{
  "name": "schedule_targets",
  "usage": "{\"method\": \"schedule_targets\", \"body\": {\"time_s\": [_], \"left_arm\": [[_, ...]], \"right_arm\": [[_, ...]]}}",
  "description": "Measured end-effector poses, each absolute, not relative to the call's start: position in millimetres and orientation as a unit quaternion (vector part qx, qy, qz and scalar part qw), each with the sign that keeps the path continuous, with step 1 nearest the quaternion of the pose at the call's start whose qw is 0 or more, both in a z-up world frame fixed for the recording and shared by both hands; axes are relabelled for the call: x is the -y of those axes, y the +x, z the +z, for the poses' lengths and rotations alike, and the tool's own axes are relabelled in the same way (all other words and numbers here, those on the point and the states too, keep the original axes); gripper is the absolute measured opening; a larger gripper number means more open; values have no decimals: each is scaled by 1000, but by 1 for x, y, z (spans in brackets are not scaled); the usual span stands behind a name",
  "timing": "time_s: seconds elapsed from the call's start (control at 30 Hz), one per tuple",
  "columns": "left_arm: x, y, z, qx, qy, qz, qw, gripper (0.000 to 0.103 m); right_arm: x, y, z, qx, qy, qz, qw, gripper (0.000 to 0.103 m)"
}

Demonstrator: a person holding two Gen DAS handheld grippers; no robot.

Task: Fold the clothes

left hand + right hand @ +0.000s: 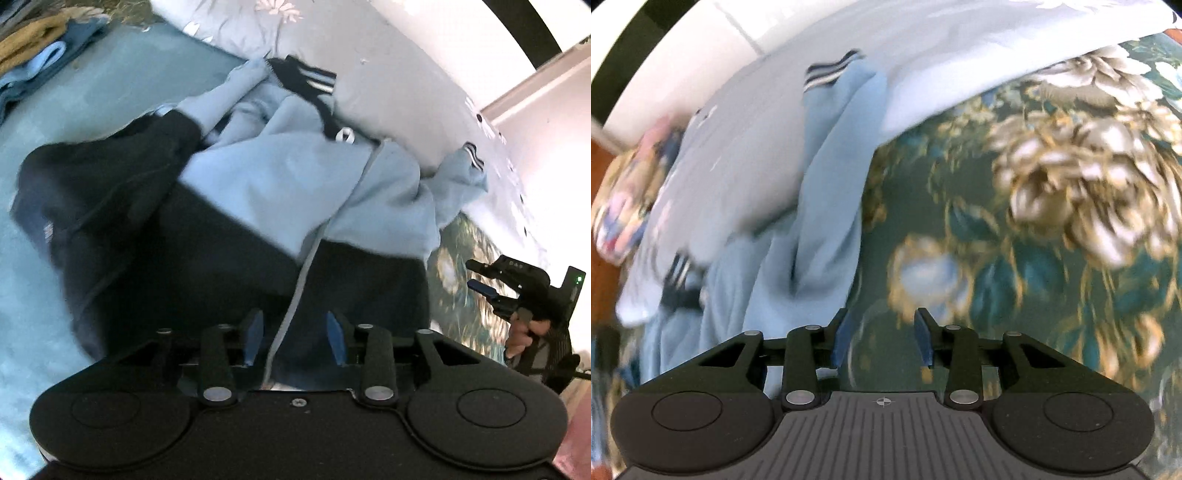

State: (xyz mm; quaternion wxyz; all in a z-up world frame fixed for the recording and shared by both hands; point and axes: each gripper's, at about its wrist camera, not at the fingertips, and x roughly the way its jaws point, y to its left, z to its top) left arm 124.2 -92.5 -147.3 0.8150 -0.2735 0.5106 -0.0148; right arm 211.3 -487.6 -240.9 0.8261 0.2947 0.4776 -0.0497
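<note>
A jacket [280, 184], light blue on top and dark navy below, lies rumpled on the bed with its pale zipper [306, 266] running toward me. My left gripper [295, 332] hovers open over the dark lower part; the zipper line passes between the blue pads without being pinched. In the right wrist view one light blue sleeve [827, 184] with a striped cuff [831, 72] stretches up the left side. My right gripper [881, 332] is open over the floral bedspread [1034, 221], to the right of the sleeve, with nothing in it. It also shows at the right edge of the left wrist view, the right gripper [472, 275] held by a hand.
A grey flowered pillow [388, 85] lies behind the jacket, partly over the sleeve. A pile of other clothes [33, 48] sits at the far left on a pale teal sheet [110, 85]. A white wall [535, 147] borders the bed on the right.
</note>
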Motion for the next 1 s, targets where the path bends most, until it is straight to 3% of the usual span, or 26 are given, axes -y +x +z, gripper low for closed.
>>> {"method": "schedule_targets", "body": {"time_s": [0.13,0.27,0.5,0.53,0.63,0.7,0.8,0.87,1.0], "left_arm": [[123,158,-157,-488,-269,-4,831,38],[145,190,-167,-482,-256,-5,838,48],[176,209,-185,-521,-212,-31,826,48],[178,208,-187,-525,-209,-32,825,48],[179,203,-188,-529,-208,-28,822,48],[170,197,-181,-517,-221,-16,827,48],[145,188,-163,-485,-238,15,841,52],[118,179,-149,-461,-240,57,853,55],[59,152,-128,-414,-251,151,862,59]], "right_arm": [[501,255,-247,-474,308,-53,823,34],[499,288,-257,-484,303,-38,820,37],[492,320,-283,-510,306,-39,803,38],[490,320,-285,-510,310,-36,802,37],[484,317,-282,-499,290,-15,816,16],[476,314,-273,-488,240,-14,839,16],[467,304,-255,-467,182,-33,865,20],[458,295,-239,-445,163,-16,880,33],[430,286,-219,-449,159,50,878,43]]}}
